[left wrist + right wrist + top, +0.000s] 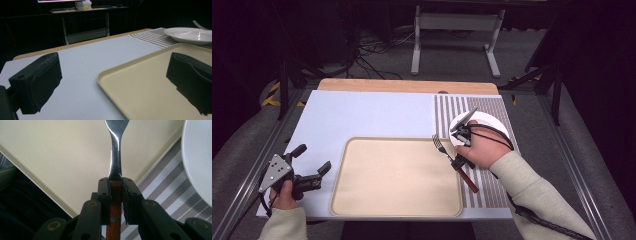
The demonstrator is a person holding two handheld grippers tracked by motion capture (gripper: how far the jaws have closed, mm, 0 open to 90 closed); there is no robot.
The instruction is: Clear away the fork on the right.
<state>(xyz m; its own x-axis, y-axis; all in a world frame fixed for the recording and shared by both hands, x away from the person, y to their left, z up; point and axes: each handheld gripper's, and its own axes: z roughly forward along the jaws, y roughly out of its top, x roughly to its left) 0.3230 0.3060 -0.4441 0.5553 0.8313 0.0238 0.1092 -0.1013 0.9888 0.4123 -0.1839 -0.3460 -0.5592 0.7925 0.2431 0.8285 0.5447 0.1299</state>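
A dark room with cables on the floor surrounds your table [362, 115], whose pale blue surface carries a beige tray [397, 175] and a striped placemat [489, 190]. Your right gripper [116, 195] has its 2 jaws clamped on the wooden handle of a fork [115, 157]; the steel neck runs straight out ahead of the jaws, over the tray's right edge, with the tines above the tray. Just to the right of those jaws in the right gripper view sits a white plate [200, 157] on the placemat; nothing shows in the part of it you can see. Your left gripper [112, 82] has its jaws wide apart, holding nothing, with the tray's near left corner between them. The tray holds nothing.
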